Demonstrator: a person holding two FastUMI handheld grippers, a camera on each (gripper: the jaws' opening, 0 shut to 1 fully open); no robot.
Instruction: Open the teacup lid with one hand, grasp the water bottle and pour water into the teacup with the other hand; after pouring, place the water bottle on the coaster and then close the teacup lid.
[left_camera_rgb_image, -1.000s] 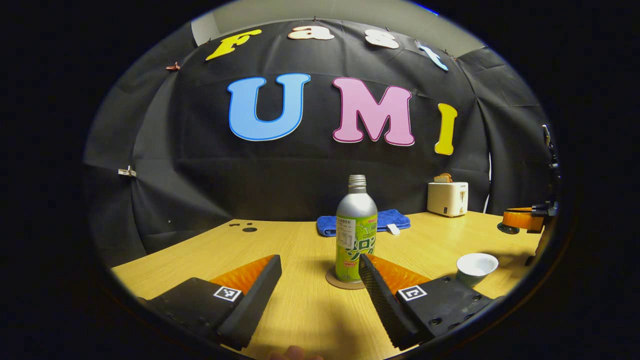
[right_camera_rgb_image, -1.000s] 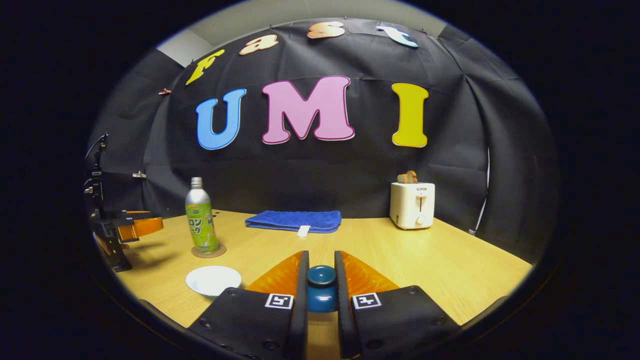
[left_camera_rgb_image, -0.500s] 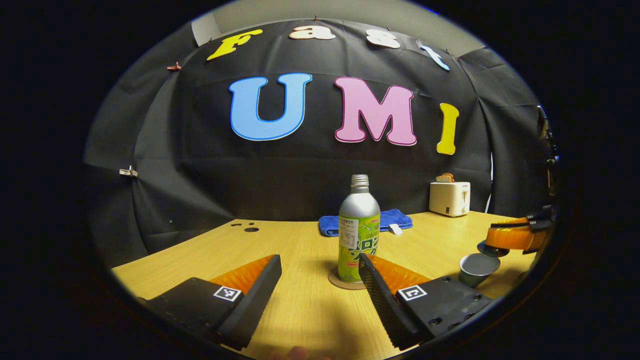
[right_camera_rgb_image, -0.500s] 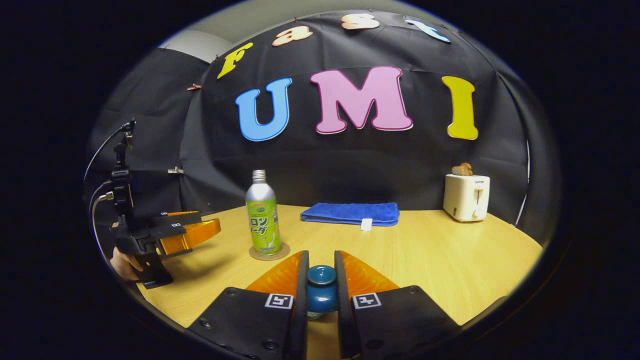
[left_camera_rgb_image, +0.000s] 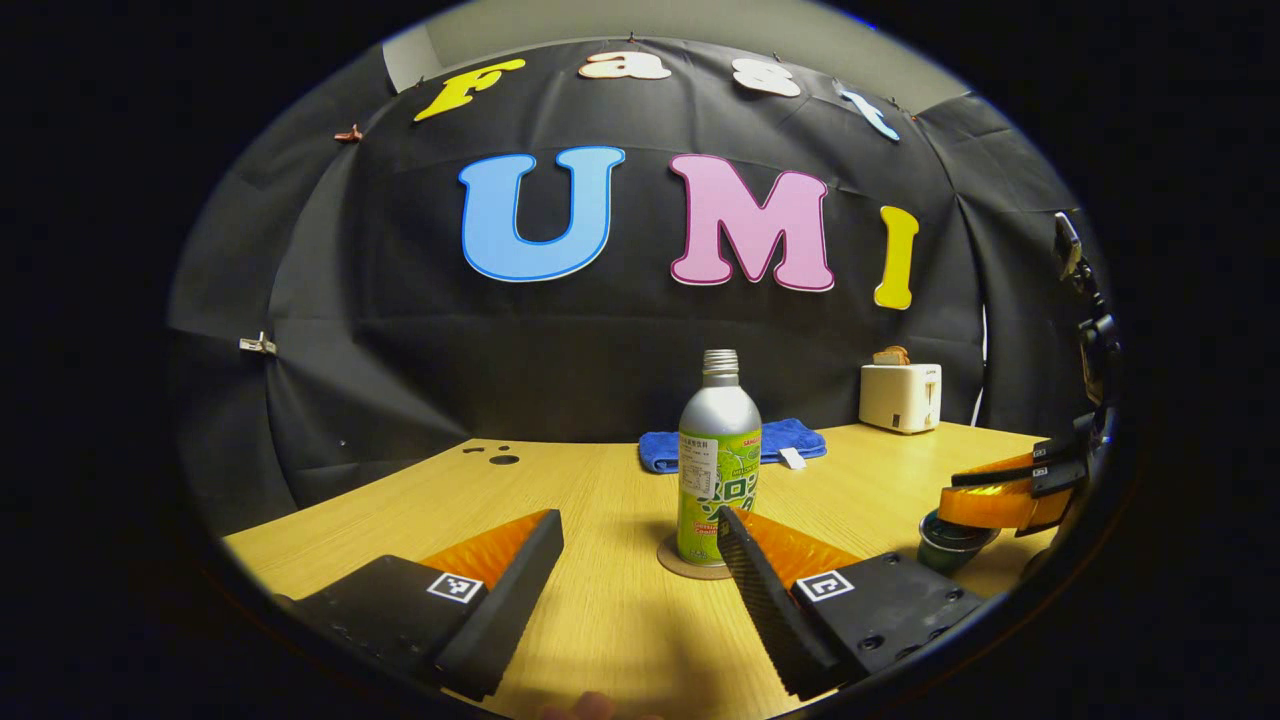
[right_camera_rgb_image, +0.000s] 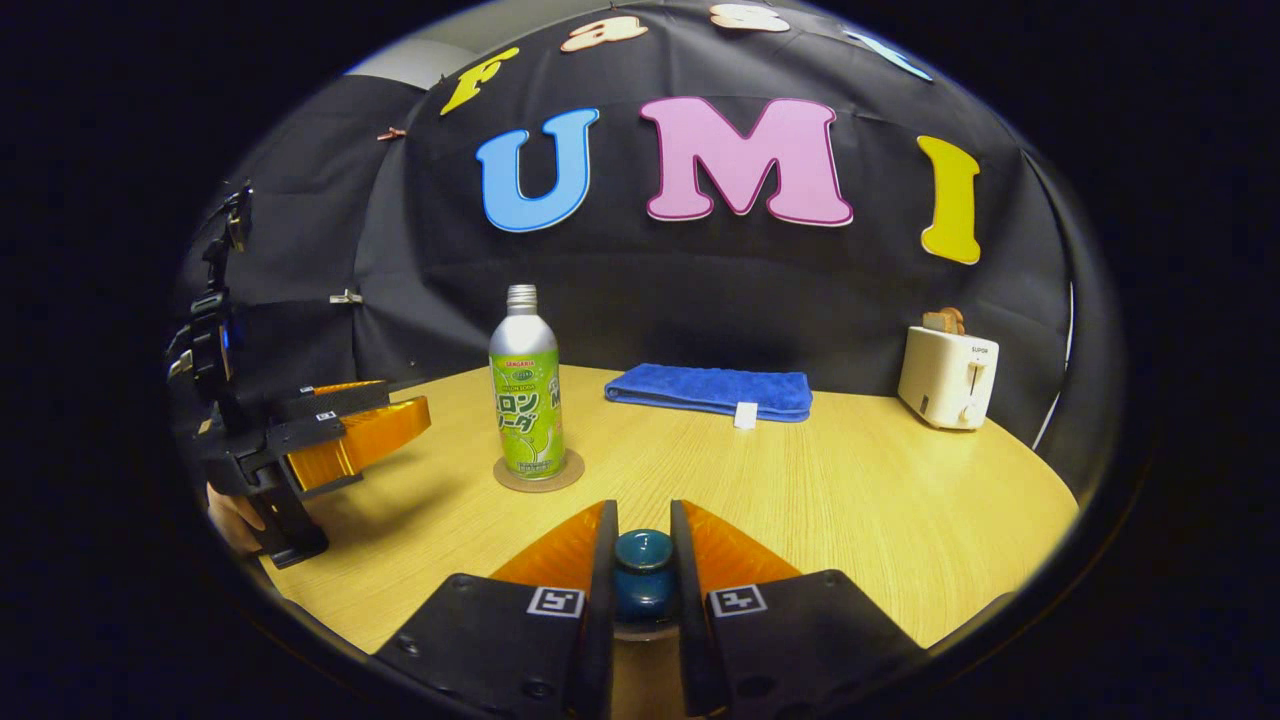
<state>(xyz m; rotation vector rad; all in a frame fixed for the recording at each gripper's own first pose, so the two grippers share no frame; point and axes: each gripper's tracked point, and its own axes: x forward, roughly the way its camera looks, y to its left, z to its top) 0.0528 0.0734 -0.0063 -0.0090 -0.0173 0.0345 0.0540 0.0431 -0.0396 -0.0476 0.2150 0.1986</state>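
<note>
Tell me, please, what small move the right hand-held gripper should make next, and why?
Probably ease straight down a little, then open. The right hand-held gripper is shut on the lid knob and sits over the teacup, while the bottle already stands on its coaster, so seating the lid appears to be what remains.

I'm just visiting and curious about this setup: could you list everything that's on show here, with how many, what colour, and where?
water bottle: one, silver with a green label, upright on the coaster
coaster: one, brown, round, mid-table
teacup: one, dark green, by the table's right edge in the left gripper view, under the right tongs
teacup lid: one, dark blue knob, pinched in the right tongs
towel: one, blue, folded, at the back of the table
toaster: one, white, back right corner, with toast in it
table: one, light wood
left tongs: one pair, black and orange, open, aimed at the bottle
right tongs: one pair, black and orange, shut on the lid
hand: one, holding the left tongs
</note>
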